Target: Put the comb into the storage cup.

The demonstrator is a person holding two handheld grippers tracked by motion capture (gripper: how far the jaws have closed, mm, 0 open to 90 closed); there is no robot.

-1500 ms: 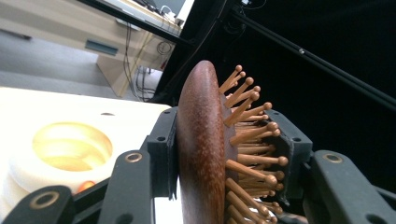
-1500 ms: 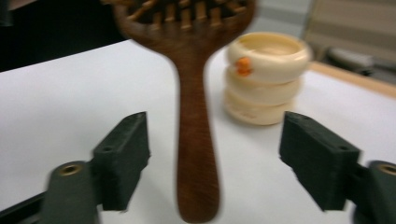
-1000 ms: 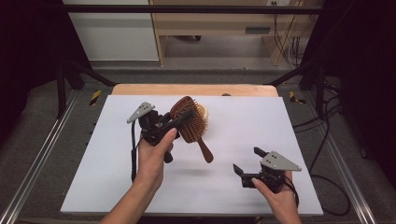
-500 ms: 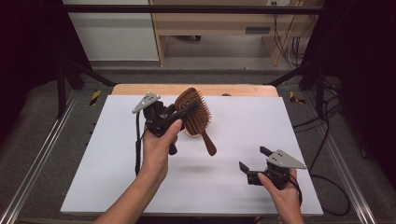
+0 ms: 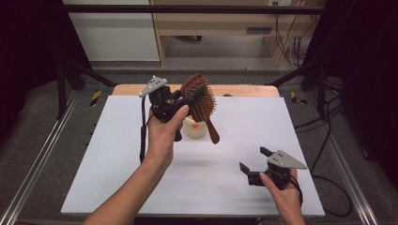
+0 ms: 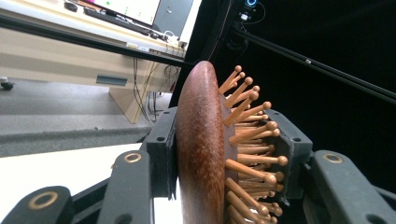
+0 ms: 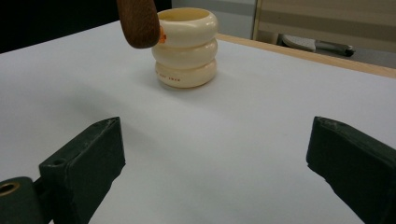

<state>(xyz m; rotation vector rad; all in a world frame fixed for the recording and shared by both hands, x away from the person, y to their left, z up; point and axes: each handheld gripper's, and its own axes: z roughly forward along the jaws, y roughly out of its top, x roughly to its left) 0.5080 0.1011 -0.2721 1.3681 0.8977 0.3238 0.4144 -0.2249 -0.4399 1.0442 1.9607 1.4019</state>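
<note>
Brown wooden paddle hairbrush with peg bristles (image 5: pixel 201 97) hangs in the air over the far middle of the white table (image 5: pixel 117 154), head up and handle slanting down toward the ribbed cream plastic cup (image 5: pixel 194 127) just beneath its tip. Left gripper (image 5: pixel 187 99) clamps the head, one jaw on the back, the other among the pegs. Right gripper (image 5: pixel 254 160), well apart near the front edge, gapes wide, grasping nothing.

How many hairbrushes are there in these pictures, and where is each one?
1. The wooden hairbrush is held in the air by the left tool, above the cream holder on the white table. Nothing seems to hide another one.
</note>
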